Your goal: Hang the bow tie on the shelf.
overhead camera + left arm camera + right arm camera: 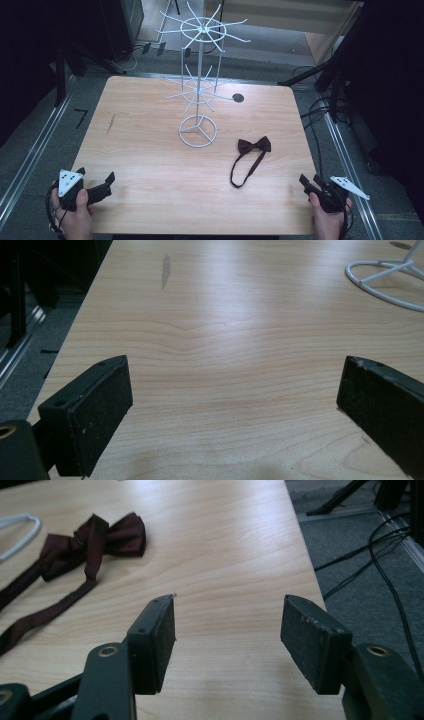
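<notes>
— Item one: bow tie, dark maroon, lying flat on the table, ahead and to the left of the right gripper, whose jaws are standing wide and empty.

— Handling?

— Soft cloth, looking light and limp; I'm guessing the strap is going to dangle. The firm centre knot seems the best hold.

— Item two?

— White wire rack, standing beyond the tie. Left gripper, jaws also gaping wide, is pointing over bare wood, with the rack's base ring cut off at the far right.

— Unclear?

— The strap's clasp is escaping me.
</notes>
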`<state>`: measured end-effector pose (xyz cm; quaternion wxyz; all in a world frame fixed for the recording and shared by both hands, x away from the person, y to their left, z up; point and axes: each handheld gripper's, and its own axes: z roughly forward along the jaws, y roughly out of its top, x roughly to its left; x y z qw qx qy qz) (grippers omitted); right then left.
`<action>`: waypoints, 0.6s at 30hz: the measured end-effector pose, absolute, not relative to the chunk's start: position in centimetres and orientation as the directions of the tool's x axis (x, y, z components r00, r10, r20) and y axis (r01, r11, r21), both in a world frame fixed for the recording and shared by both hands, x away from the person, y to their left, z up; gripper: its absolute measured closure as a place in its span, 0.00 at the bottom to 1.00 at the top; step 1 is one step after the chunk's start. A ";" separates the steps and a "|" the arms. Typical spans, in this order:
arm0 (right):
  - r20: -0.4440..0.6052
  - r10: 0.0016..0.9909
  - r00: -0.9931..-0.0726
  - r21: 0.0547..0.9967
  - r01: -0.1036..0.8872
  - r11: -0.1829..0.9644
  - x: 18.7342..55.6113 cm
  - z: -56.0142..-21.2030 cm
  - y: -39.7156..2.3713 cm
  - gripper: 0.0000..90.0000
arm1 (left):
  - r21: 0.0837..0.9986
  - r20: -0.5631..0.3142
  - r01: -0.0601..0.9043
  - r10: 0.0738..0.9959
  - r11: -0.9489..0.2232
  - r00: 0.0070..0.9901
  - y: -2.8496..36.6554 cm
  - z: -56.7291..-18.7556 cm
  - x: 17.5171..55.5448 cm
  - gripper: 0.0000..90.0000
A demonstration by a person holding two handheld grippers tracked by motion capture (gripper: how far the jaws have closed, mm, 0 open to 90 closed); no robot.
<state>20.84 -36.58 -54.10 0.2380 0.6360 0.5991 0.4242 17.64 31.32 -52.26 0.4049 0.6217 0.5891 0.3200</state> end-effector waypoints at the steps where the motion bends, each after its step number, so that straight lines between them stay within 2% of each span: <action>1: 0.235 0.969 -0.074 0.806 0.572 -0.152 20.9 -54.0 -36.4 0.44 | 0.880 -0.085 0.474 0.991 0.026 0.103 31.4 -52.3 17.7 0.02; 4: 0.193 0.976 -0.096 0.775 0.625 -0.092 21.4 -53.5 -35.6 0.42 | 0.880 -0.088 0.474 0.991 0.028 0.104 31.4 -52.3 17.7 0.02; 9: 0.157 0.980 -0.123 0.761 0.647 -0.041 21.7 -52.6 -34.6 0.41 | 0.877 -0.079 0.480 0.991 0.018 0.106 31.2 -52.3 17.8 0.02; 14: 0.131 0.974 -0.184 0.685 0.728 0.045 23.0 -51.4 -32.8 0.34 | 0.873 -0.091 0.487 0.990 0.026 0.111 31.4 -52.3 17.8 0.00; 18: 0.116 0.966 -0.231 0.619 0.778 0.112 24.2 -51.0 -31.6 0.34 | 0.873 -0.095 0.486 0.989 0.028 0.114 31.4 -52.3 17.9 0.00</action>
